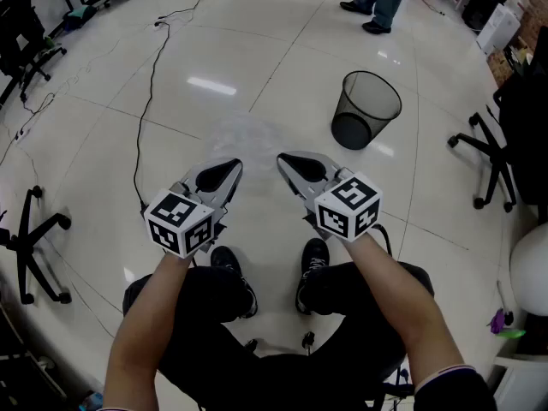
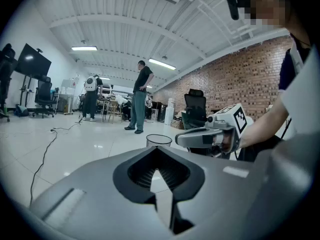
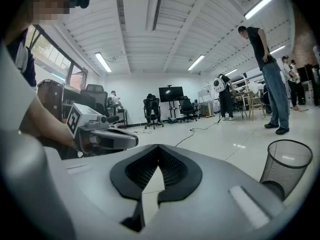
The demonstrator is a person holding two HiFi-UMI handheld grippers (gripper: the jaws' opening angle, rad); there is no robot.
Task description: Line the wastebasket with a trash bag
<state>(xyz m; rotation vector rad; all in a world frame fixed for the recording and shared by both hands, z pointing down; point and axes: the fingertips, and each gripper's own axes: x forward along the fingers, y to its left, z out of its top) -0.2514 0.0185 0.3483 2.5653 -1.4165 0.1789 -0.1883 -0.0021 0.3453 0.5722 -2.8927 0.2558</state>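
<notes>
A black mesh wastebasket [image 1: 366, 110] stands empty on the white tiled floor, ahead and to the right of me. It also shows small past the jaws in the left gripper view [image 2: 159, 140] and at the right edge of the right gripper view [image 3: 286, 164]. A clear, crumpled trash bag [image 1: 244, 135] lies flat on the floor just beyond both gripper tips. My left gripper [image 1: 233, 166] and right gripper [image 1: 284, 161] are held side by side above my knees. Both are shut with nothing between their jaws, and neither touches the bag.
A black cable [image 1: 152, 75] runs across the floor on the left. Office chairs stand at the left edge [image 1: 30, 251] and at the right [image 1: 492, 157]. A person's legs [image 1: 381, 2] are at the far end, beyond the basket.
</notes>
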